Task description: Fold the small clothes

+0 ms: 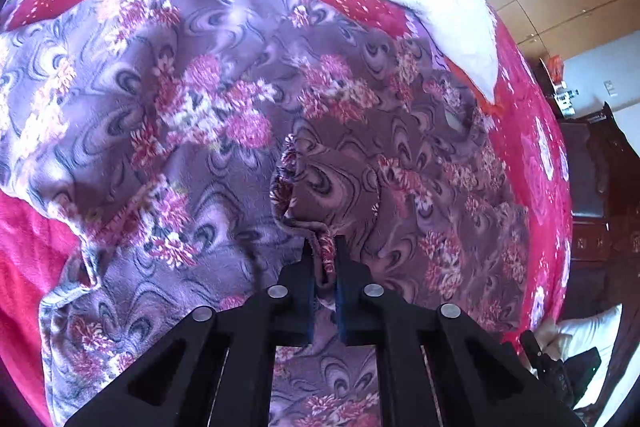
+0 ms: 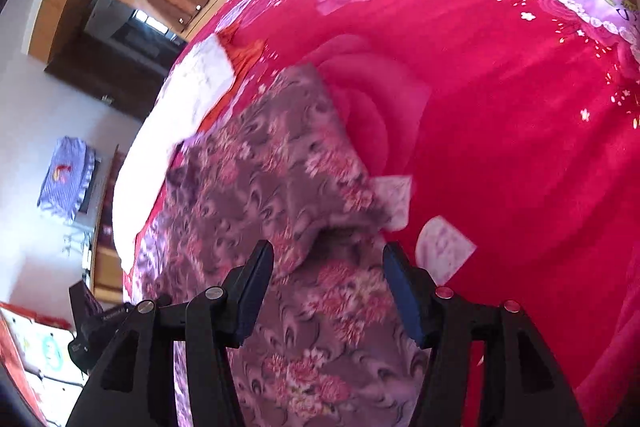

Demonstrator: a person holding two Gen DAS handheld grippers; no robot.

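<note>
Purple fleece with pink flowers, the garment (image 1: 168,99) lies spread on a bed with a red blanket (image 2: 500,99) printed with big roses. A white cover (image 1: 452,7) lies over the far part of the bed, near its edge. The left claw (image 1: 322,251) is closed on a bunched fold of the garment, which sticks up between its blue pads. The right claw (image 2: 328,267) stands open above the garment (image 2: 280,187), near a folded part of it; its pads do not touch the cloth. The right wrist view is blurred.
</note>
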